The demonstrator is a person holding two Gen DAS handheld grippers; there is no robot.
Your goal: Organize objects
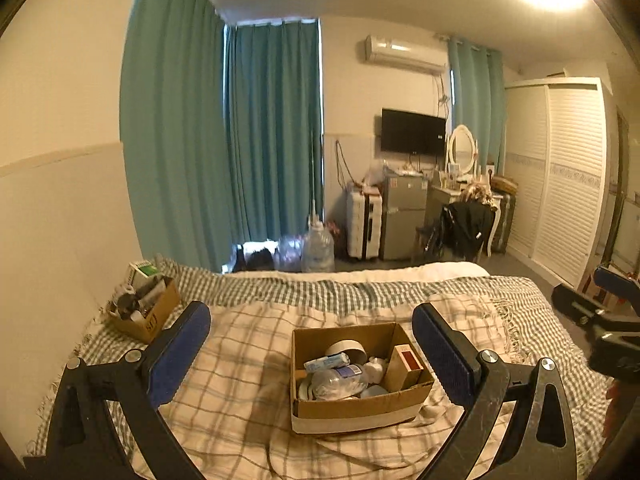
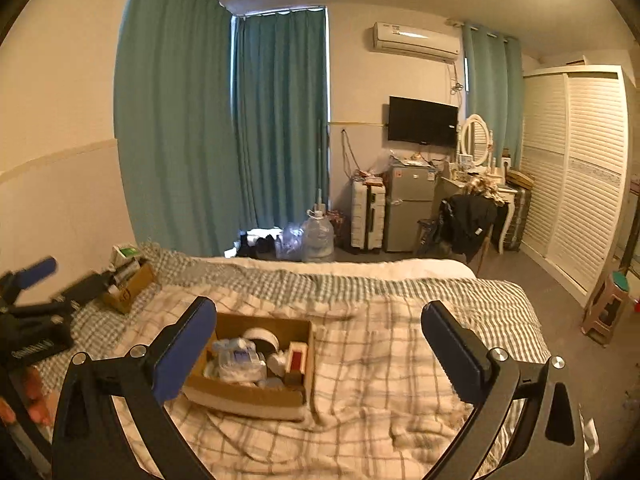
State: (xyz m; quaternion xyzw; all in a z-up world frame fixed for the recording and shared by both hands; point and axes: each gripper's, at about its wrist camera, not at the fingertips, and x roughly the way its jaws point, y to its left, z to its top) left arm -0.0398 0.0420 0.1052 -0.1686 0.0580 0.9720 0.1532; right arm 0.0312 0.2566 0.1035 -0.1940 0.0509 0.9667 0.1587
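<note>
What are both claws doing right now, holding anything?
Left claw: open, empty, above the near cardboard box.
Right claw: open, empty, above the checked blanket.

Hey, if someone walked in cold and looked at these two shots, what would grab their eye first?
Probably the open cardboard box in the middle of the plaid-covered bed, crammed with a clear plastic bottle, a roll of white tape and a small red-and-tan carton. Next, the tall teal curtains along the far wall. A second, smaller box of clutter sits at the bed's far left corner, and both hand-held grippers, left and right, hang open above the bed.
</note>
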